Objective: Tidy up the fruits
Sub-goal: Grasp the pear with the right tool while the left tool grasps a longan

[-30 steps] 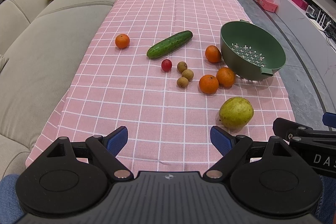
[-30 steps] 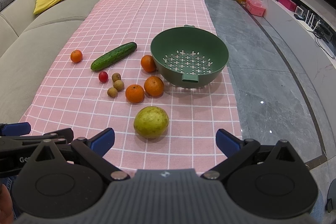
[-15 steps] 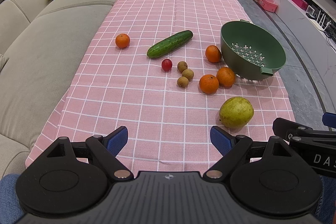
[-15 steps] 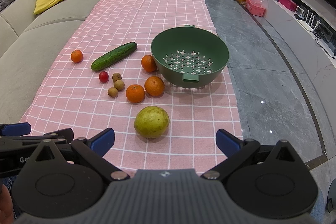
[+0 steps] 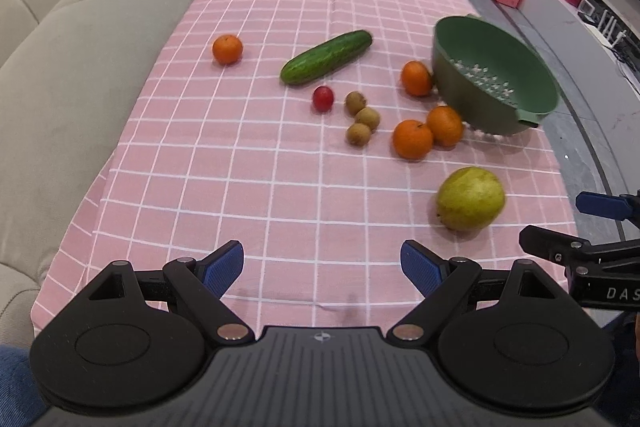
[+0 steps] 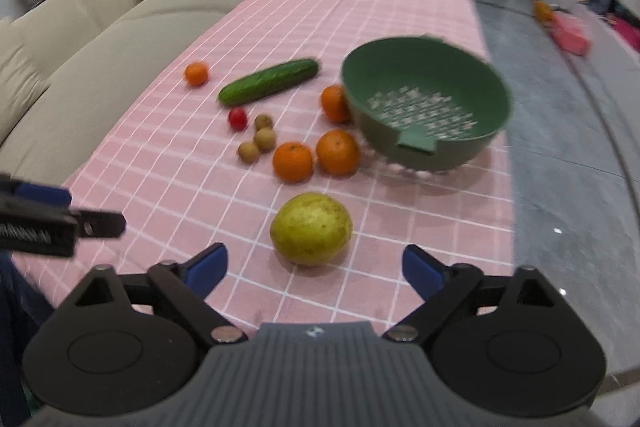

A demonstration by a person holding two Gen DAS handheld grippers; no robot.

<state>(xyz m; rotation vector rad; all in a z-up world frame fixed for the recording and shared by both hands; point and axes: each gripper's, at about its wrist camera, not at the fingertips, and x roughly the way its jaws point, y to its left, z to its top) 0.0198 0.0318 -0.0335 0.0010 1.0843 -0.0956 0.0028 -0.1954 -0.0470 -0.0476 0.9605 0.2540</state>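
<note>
The left hand-held gripper (image 5: 322,263) tilts steeply down over the near edge of the counter (image 5: 280,195), which is draped in a pink cloth with a white grid. Its blue-padded fingers (image 5: 224,263) stand wide apart with only cloth between them.

The right hand-held gripper (image 6: 314,265) also points down at the counter, just beside the left one. Its jaws are closing but are spread wide, gripping nothing. The large yellow-green pear (image 6: 311,229) lies just ahead of the gap between its blue fingertips (image 6: 420,271), untouched.

Beyond the pear two round oranges (image 6: 316,155) sit touching each other, near the green plastic colander bowl (image 6: 424,107), which is empty and stands at the counter's right side. A third orange (image 6: 335,103) lies against the bowl's left wall. Three small brown round fruits (image 6: 260,139) cluster beside a small red fruit (image 6: 237,118). A long dark green cucumber (image 6: 269,81) lies slantwise behind them, and a fourth orange (image 6: 197,73) sits well apart at the left.
</note>
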